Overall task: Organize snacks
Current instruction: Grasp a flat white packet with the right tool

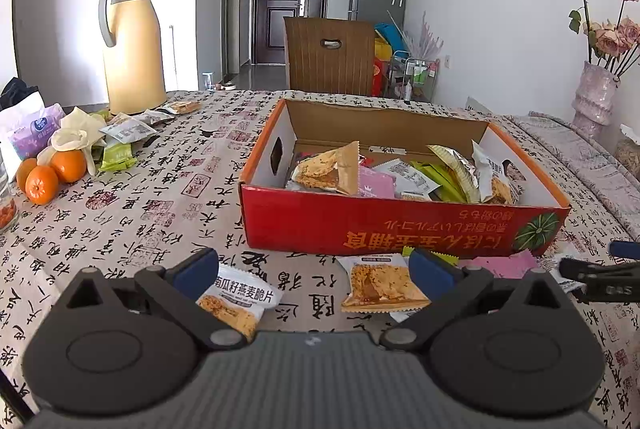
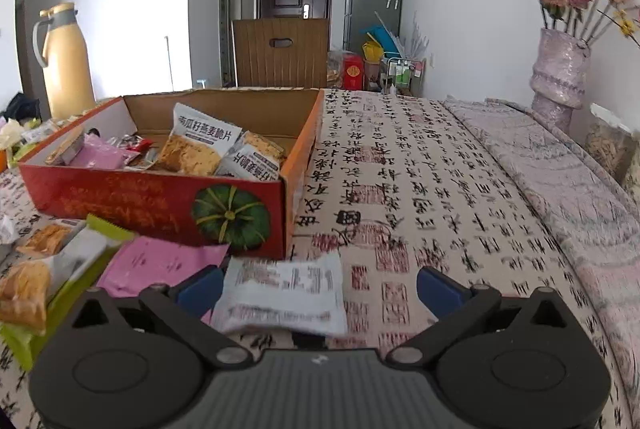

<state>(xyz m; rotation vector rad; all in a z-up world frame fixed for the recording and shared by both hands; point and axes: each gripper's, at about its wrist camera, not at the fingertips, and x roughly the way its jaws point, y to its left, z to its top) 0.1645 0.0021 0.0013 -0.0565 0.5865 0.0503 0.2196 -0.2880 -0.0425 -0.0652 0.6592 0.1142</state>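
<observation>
**Packets by the red box: light, crinkly, easily crushed**

Packets of snack lie loose on the bench (image 1: 132,225), which is draped in a calligraphy-print cloth, just in front of the red cardboard box with the green pumpkin picture (image 1: 400,225). That box already holds a jumble of wrapped snacks, so I judge the sorting to be partly done.

My left tool (image 1: 314,269) stands wide and holds nothing. Between its blue pads lie a white foil packet of oat crisps with black lettering (image 1: 236,299) and a clear-fronted packet showing a golden crisp (image 1: 382,287).

My right tool (image 2: 320,287) is also spread wide and empty. A white packet lying printed-back-up (image 2: 282,295) sits between its pads, blurred. Beside it are a flat pink sachet (image 2: 160,263) and a yellow-green wrapper (image 2: 80,273).

These packets should weigh almost nothing. The film is slick and soft, puffed with air, and the crisp inside is brittle, so a hard squeeze across the middle would likely crack it. I would pinch the flat crimped seal at one end, or close gently on a long edge, and expect the packet to droop and swing when lifted. The pink sachet lies so flat that I may have to slide a pad under its edge.
</observation>
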